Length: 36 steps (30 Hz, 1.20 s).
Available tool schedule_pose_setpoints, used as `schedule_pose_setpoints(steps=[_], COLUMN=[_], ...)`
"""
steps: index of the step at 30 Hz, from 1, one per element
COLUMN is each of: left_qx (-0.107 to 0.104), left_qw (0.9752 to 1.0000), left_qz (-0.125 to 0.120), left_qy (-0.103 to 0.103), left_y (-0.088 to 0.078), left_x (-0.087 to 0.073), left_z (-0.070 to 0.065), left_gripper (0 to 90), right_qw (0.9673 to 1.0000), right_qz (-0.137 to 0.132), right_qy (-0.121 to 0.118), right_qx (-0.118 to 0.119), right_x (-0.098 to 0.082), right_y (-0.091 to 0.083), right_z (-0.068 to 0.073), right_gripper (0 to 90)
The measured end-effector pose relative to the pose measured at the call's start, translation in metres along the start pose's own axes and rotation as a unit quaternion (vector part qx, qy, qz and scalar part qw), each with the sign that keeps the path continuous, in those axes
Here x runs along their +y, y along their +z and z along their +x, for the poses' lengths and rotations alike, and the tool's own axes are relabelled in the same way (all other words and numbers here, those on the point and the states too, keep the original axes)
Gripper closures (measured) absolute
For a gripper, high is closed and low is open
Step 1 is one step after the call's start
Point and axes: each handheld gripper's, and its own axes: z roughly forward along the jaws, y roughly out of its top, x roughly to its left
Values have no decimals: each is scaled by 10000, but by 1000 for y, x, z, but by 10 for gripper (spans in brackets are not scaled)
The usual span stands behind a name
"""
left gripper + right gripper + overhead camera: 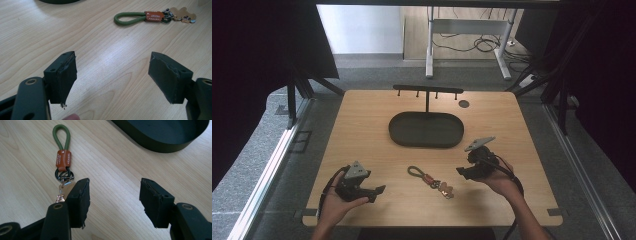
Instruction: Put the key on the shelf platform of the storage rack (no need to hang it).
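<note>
On table, left to right:
Left gripper (373, 192): jaws wide apart, nothing between them, idle near the front edge.
Keychain (430, 179): flat on the wood between both grippers, green cord loop (61, 135) towards the oval tray (426, 142), charms towards the person.
Right gripper (463, 171): jaws parted, empty, just right of the charms.
Advice: shift onto the orange leather tab (63, 158); clamp across it, not the loose rings.
Hook rack (428, 90): behind tray, likely destination.

A black oval tray (426, 130) lies on the light wooden surface (362, 125), a little toward twelve o'clock from its middle. Just beyond the tray, at twelve o'clock, a black hanger rack (427, 90) stands upright with small pegs under its crossbar. A small dark round disc (464, 104) sits near the rack, at its four o'clock.
</note>
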Motion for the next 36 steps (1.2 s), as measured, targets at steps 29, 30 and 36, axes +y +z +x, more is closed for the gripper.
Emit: schedule_pose_setpoints(steps=[29, 30, 36], left_qx=[-12, -11, -18], left_qw=[10000, 10000, 10000], left_qz=[4, 6, 6], left_qy=[6, 5, 9], left_y=[0, 0, 0], left_x=[0, 0, 0], left_z=[0, 0, 0], left_gripper=[231, 231, 231], right_qw=[9986, 9986, 9982], right_qz=[298, 313, 349], right_qy=[-366, -360, -421], right_qx=[231, 231, 258], right_x=[19, 20, 23], right_y=[20, 20, 22], right_z=[20, 21, 24], right_gripper=[438, 439, 441])
